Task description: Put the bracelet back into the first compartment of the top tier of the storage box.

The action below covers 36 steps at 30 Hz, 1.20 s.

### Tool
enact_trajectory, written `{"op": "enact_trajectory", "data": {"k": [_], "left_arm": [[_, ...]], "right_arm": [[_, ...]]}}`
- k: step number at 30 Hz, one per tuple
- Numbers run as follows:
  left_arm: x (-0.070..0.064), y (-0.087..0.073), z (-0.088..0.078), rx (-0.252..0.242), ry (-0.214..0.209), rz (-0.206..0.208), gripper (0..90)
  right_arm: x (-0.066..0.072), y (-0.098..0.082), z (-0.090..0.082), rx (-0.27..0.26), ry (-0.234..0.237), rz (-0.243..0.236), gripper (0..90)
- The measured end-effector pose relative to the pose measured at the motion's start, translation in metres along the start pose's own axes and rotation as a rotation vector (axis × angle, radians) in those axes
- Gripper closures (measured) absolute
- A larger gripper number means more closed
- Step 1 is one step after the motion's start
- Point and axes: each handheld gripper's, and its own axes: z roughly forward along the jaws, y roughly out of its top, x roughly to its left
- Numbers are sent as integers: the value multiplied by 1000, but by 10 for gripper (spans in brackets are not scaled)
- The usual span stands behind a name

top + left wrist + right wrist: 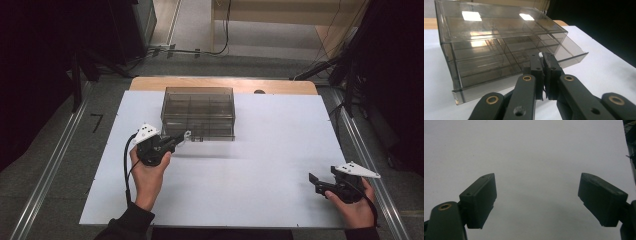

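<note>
Two grippers are at work on one smoky, see-through drawer box (pixel 198 113) that stands toward the far side of the white table (pixel 260 190). The left gripper (pixel 543 58) has its jaws pressed together at the front of the drawer (pixel 509 75), which juts a little from its case; a small white bit shows between the tips, perhaps the drawer's pull, so the grip likely serves to slide it. The right gripper (pixel 316 182) rests well apart near the table's near right corner, jaws wide, seemingly kept clear.

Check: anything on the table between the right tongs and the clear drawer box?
Nothing. In the high view, only bare white tabletop lies between the right tongs and the drawer box.
</note>
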Motion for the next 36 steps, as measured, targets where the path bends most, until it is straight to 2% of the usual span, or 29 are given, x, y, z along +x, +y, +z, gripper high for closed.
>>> {"op": "enact_trajectory", "data": {"k": [17,36], "left_arm": [[10,4,1,-25,36,-7,880],[21,13,2,-76,63,-18,881]], "right_arm": [[0,0,1,3,-1,-2,143],[1,0,1,6,-2,-1,143]]}}
